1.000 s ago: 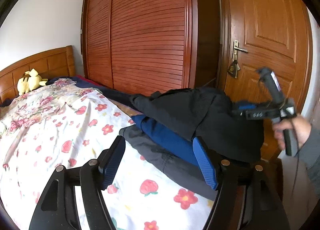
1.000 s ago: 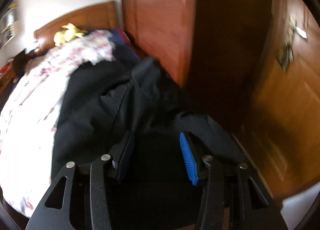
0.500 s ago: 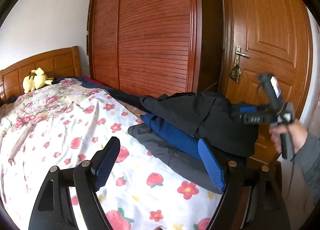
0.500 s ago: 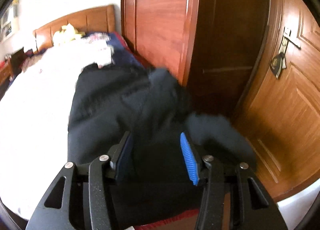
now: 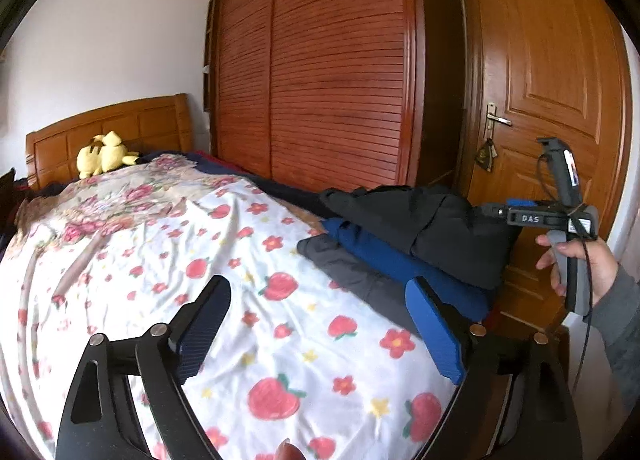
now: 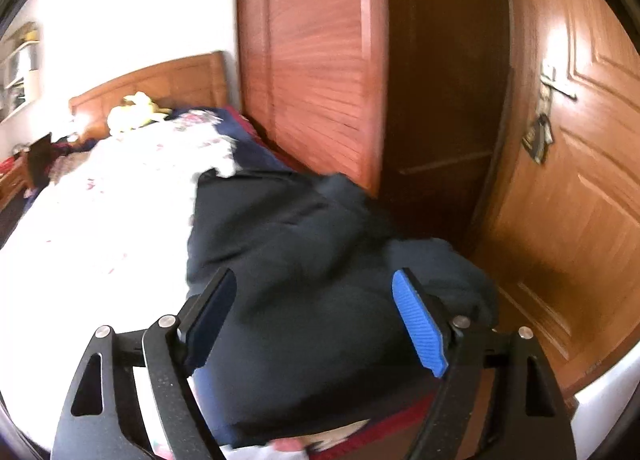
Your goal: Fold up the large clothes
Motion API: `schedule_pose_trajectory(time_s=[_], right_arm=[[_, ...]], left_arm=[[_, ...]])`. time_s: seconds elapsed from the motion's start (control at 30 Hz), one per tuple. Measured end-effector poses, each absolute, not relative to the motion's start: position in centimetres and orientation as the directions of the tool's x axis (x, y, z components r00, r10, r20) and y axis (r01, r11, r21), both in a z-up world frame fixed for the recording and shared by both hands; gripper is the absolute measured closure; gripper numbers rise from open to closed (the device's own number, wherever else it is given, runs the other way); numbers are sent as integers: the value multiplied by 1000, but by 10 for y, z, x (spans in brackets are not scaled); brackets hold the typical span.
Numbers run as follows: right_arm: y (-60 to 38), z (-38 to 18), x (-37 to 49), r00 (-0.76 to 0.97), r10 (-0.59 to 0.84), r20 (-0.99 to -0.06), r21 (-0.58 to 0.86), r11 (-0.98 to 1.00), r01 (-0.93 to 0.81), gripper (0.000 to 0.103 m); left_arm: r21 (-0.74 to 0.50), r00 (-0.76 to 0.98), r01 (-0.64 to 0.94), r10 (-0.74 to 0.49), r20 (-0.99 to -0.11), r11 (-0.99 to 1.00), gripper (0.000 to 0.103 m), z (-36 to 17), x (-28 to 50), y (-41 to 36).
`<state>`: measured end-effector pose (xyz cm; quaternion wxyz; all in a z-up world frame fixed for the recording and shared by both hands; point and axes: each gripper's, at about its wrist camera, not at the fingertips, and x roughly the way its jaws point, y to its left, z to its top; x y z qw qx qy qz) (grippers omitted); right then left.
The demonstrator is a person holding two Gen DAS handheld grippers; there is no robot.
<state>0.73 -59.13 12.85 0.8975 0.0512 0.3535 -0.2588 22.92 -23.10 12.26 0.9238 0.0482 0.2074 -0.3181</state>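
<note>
Black jacket [image 6: 304, 260] under right tongs [image 6: 316, 320]; left tongs [image 5: 316, 324] over floral sheet [image 5: 160, 260]; both spread, empty.

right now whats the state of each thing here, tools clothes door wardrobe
left tool: open, empty, above the floral sheet
right tool: open, empty, over the black garment
black garment: folded, top of the pile
blue garment: folded, under the black one
grey garment: folded, bottom of the pile
door: shut
wardrobe doors: shut
yellow plush: lying by the headboard
</note>
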Motion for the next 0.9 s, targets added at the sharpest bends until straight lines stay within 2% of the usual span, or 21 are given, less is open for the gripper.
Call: schedule_pose_trajectory(time_s=[0.17, 0.5, 0.9], right_arm=[[-519, 132, 13, 688, -368, -625, -78, 907, 414, 18], [-387, 100, 27, 743, -198, -640, -6, 967, 253, 18], [-264, 76, 13, 777, -40, -628, 40, 996, 83, 18]], left_arm=[[-7, 745, 562, -510, -430, 827, 12, 120, 205, -202], [25, 804, 425, -365, -469, 905, 12, 110, 153, -148], [-33, 843, 252, -236, -483, 967, 12, 104, 96, -86]])
